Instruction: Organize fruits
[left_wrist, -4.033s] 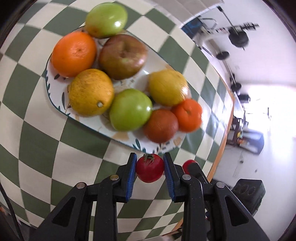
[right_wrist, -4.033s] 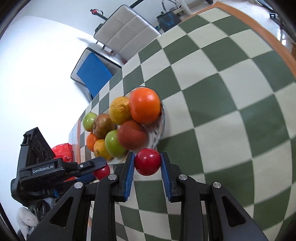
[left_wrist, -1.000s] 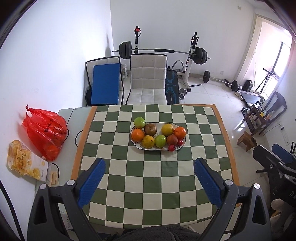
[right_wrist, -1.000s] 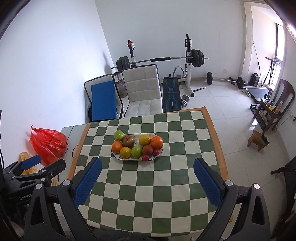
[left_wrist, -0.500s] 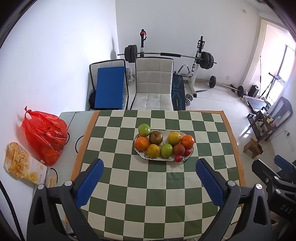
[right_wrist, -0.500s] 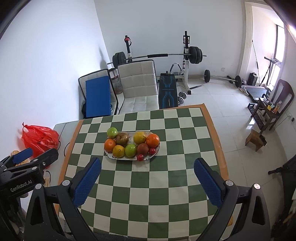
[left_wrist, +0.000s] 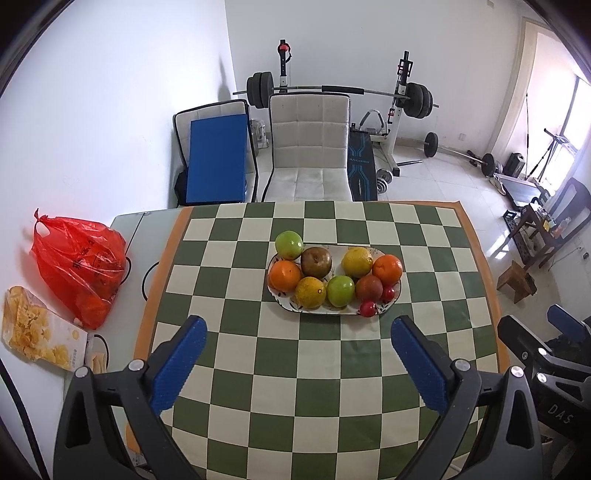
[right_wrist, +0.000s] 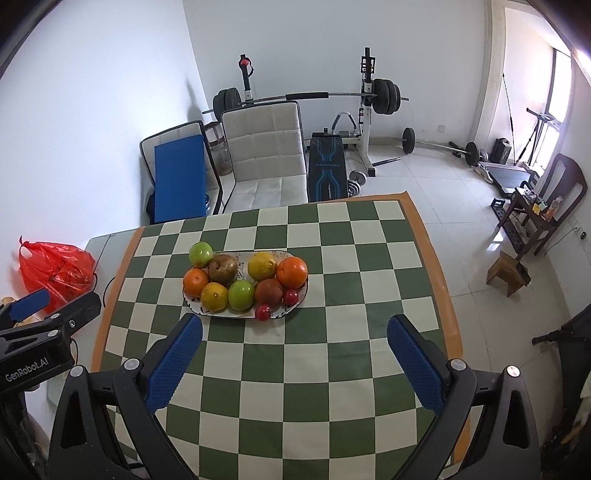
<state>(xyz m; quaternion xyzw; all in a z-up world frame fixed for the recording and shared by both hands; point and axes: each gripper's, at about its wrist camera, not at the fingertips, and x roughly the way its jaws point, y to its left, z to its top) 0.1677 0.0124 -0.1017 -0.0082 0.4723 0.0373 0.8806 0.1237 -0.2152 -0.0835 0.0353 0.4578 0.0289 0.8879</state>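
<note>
Fruit is gathered on the oval plate (left_wrist: 277, 298), long axis lying left to right mid-table, well ahead of the left gripper (left_wrist: 297, 360) and right gripper (right_wrist: 295, 356), both spread wide and empty, neither clearly nearer.

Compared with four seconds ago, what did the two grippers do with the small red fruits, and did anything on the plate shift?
Both grippers let go: the left gripper and right gripper, each shut on a small red fruit then, are now open, empty and drawn far back above the table. The two small red fruits now lie at the plate edge. The larger fruits kept their arrangement.
</note>
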